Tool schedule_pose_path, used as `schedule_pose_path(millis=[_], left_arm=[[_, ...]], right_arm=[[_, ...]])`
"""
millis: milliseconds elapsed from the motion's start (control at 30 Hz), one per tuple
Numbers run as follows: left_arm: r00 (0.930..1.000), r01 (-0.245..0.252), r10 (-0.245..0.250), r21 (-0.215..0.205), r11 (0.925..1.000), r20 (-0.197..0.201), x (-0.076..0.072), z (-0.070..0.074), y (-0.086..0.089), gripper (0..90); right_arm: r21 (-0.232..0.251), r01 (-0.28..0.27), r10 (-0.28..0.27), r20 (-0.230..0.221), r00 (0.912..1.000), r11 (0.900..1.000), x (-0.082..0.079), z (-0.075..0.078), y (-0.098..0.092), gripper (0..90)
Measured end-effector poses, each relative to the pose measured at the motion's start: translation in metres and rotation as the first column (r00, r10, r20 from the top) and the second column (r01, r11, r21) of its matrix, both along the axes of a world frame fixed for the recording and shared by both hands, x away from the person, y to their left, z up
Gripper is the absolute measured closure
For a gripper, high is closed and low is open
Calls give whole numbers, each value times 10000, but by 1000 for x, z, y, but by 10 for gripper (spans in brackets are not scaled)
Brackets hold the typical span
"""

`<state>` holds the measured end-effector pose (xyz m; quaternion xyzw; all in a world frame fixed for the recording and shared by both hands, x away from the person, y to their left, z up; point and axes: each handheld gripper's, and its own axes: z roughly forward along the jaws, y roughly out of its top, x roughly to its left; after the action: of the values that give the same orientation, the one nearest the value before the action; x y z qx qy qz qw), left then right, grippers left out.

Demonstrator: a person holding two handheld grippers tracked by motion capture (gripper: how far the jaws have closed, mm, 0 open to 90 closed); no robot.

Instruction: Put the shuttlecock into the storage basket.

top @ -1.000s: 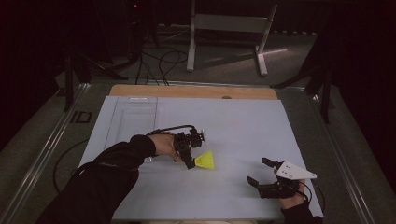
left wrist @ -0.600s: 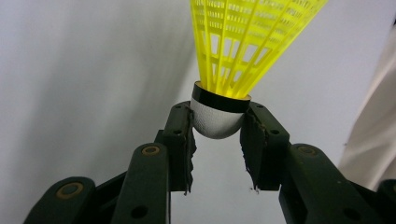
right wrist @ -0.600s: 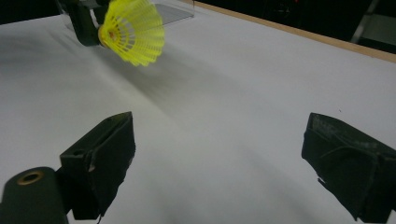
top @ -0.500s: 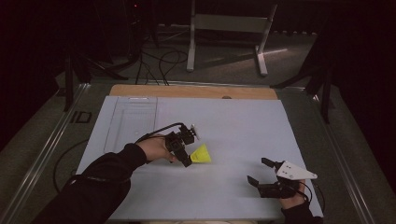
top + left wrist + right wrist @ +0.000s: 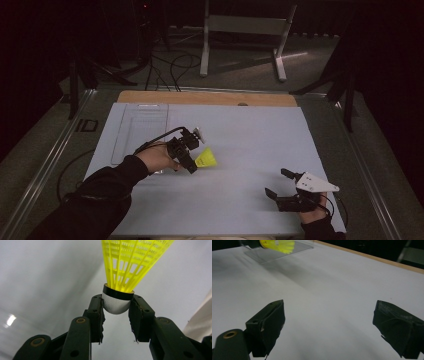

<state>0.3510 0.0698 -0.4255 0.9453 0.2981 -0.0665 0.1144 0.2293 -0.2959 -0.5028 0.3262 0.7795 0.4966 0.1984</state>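
Dark room, pale mat [image 5: 250, 130] over table. High view: left gripper [image 5: 192, 160] mid-left, one yellow shuttlecock [image 5: 206, 159] carried just above mat; right gripper [image 5: 276, 185] near right, resting.

Left gripper view: jaws clamped on white cork nose [image 5: 115, 303], skirt [image 5: 132, 262] pointing away. Probably very light, skirt crushable, so grip by cork.

Right gripper view: jaws spread wide, nothing between; shuttlecock far left. Count: one shuttlecock, two grippers.

We count one yellow shuttlecock [image 5: 206, 159], two hand-held grippers, the left gripper [image 5: 192, 159] and the right gripper [image 5: 278, 184], one white mat [image 5: 240, 135] and one clear flat tray [image 5: 140, 130] lying on that mat's far left part.
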Motion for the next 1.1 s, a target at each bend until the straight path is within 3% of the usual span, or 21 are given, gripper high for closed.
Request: schedule_pose_path(millis=[233,367,667,1100], left_arm=[[9998,-203,204,-179,9996,61,4,16,10,660],[9980,-562,567,-207,9982,262,6,24,18,660],[9945,-864,877,-248,9959,565,10,40,38,661],[9812,-1688,1721,-436,9847,871,22,62,69,661]], right_arm=[[72,88,-88,50,9999,9999,-1,2,-1,106],[175,122,-124,133,9998,9998,-1,3,-2,104],[133,175,-177,167,9997,9998,-1,3,-2,98],[347,91,-95,105,9999,9994,-2,5,-2,98]])
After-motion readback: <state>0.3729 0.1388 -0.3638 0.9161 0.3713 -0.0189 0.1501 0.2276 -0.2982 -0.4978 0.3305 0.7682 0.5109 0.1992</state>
